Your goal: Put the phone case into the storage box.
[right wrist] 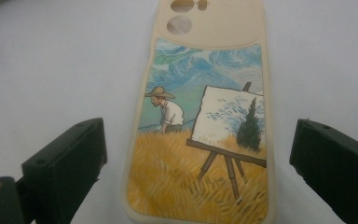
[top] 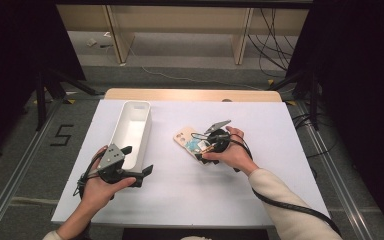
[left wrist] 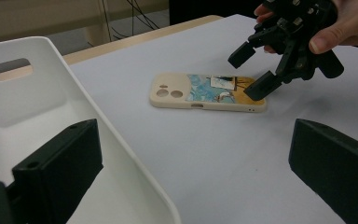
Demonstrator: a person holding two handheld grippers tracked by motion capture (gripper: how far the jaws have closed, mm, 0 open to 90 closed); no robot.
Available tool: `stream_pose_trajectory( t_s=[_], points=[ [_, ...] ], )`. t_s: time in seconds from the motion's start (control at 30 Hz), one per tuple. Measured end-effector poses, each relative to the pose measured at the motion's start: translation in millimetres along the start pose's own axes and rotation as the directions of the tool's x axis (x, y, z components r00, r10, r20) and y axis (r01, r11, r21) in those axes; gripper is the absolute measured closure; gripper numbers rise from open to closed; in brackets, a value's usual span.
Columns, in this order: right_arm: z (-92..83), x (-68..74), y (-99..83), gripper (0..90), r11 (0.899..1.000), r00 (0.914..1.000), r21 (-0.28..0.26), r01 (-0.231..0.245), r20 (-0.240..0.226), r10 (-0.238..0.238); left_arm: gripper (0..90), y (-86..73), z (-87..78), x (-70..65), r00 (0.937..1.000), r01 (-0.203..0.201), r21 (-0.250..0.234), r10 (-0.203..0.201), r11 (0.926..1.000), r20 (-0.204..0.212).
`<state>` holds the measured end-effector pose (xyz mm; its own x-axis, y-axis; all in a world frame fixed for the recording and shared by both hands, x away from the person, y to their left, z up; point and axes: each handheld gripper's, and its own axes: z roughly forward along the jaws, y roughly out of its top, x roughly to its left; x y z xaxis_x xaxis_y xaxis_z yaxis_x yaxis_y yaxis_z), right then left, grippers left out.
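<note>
- On my right gripper [top: 206, 148] the two black fingers [right wrist: 65, 163] stand wide apart, one on each side of the cream-coloured phone case [right wrist: 205, 121], with bare desk showing between each pad and the case's edge; they have hold of nothing.
- From the left gripper view, one finger [left wrist: 265, 85] of that right gripper reaches down to the end of the case farthest from the camera holes; I cannot tell whether it touches.
- The phone case lies flat, back up, on the white desk [top: 280, 150], about mid-desk and just right of the long white plastic bin [top: 130, 132].
- Its back carries a painted scene: a figure in a straw hat, a canvas on an easel, yellow wheat below and swirling blue sky above. The camera end is plain cream with three round holes, and small ports show along the side edge.
- My right hand [top: 232, 152] grips the tool from above, wrist bent, aiming it down and to the left onto the case; the pale sleeve [top: 285, 205] comes in from the lower right.
- On my left gripper [top: 139, 172] the fingers [left wrist: 58, 172] also gape wide and hold nothing. One sits inside the near end of the bin, the other outside over the desk, so the bin's side wall runs between them.
- My left hand [top: 97, 187] holds that tool low by the bin's near end, pointing right.
</note>
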<state>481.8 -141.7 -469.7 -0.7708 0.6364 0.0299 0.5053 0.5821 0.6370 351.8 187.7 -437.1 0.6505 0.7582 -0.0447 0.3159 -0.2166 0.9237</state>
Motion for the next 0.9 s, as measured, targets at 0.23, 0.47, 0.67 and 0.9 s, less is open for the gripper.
stream_pose_trajectory(
  t_s=[0.23, 0.47, 0.67, 0.9],
  points=[
    [2.5, -1.1, 1.6, 4.7, 1.0, 1.0, -0.001, 0.001, 0.004, -0.001, 2.1, -0.1, 0.2, 0.2, 1.0, 0.002, 0.0, -0.002, 1.0, 0.0],
    [4.1, -1.0, 4.1, 4.7, 1.0, 1.0, 0.0, 0.004, 0.002, -0.004, 2.0, -0.2, 0.2, 0.1, 1.0, 0.002, -0.002, -0.002, 1.0, 0.001],
    [6.1, -0.2, 5.9, 4.6, 1.0, 1.0, 0.0, 0.006, 0.0, -0.006, 1.9, -0.1, 0.3, 0.0, 1.0, 0.002, -0.003, -0.002, 1.0, 0.0],
    [8.0, -0.3, 8.1, 3.7, 1.0, 1.0, 0.0, 0.003, 0.006, -0.003, 1.9, 0.1, 0.3, -0.2, 1.0, -0.001, -0.001, 0.001, 1.0, 0.002]
  ],
)
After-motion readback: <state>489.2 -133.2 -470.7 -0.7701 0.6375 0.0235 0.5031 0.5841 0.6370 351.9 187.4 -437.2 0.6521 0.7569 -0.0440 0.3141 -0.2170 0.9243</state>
